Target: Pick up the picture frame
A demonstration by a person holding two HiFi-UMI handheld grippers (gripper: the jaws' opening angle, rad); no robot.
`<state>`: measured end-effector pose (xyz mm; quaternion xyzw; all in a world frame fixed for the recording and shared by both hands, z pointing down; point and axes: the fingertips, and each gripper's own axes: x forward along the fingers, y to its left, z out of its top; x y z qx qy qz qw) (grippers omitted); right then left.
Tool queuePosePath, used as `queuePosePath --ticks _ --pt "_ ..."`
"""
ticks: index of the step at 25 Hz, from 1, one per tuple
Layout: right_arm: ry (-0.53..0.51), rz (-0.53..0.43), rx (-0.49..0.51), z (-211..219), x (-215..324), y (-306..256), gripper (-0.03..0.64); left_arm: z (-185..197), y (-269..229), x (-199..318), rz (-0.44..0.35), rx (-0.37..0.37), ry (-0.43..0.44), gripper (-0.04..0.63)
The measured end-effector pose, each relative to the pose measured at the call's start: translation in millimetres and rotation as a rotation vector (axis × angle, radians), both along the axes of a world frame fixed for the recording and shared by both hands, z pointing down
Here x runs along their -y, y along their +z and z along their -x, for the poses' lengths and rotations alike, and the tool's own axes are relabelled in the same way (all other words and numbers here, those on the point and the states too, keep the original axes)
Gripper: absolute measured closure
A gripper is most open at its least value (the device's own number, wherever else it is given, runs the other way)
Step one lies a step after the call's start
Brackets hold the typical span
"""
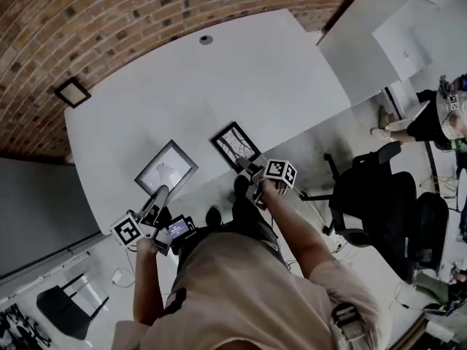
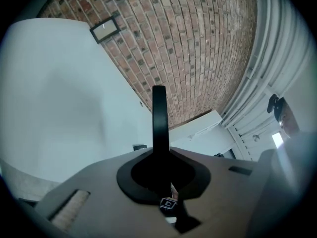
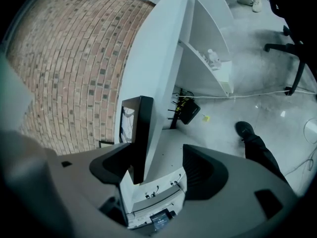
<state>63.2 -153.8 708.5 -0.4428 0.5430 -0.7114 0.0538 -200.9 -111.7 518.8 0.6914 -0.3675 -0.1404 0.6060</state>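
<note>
bright even light, soft shadows, strong fisheye bending, dark vignetted corners, blurred near foreground

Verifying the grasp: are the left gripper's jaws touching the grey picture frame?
Touching. In the left gripper view the left gripper clamps the grey picture frame edge-on, with no gap at either jaw.

The head view looks steeply down on the worktop (image 1: 219,79) from above the person (image 1: 248,283), brick wall (image 1: 87,20) beyond. Each tool's view sits close behind its jaws: the left tool (image 2: 159,157) faces across the worktop to that wall; the right tool (image 3: 156,160) faces worktop edge, wall and floor (image 3: 257,98).
</note>
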Motion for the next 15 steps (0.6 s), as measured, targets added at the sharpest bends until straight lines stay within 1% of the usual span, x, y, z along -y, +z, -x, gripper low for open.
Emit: queuePosePath --ticks 3,5,11,15 --pt "0.03 -0.007 -0.009 -0.6 3.4 0.1 0.298 -7.3 3.5 13.2 -0.019 -0.012 0.055 0.578" --pt "0.027 -0.002 -0.018 -1.8 -0.7 -1.0 0.298 -16.4 4.1 14.2 -0.034 -0.006 0.087 0.578" --pt "0.012 0.022 -0.05 -10.3 -16.0 -6.3 0.299 -47.5 3.4 15.2 -0.032 -0.018 0.162 0.578" --pt "0.016 0.028 -0.041 -11.4 -22.8 -4.4 0.301 -61.2 2.3 18.9 -0.052 -0.019 0.211 0.578"
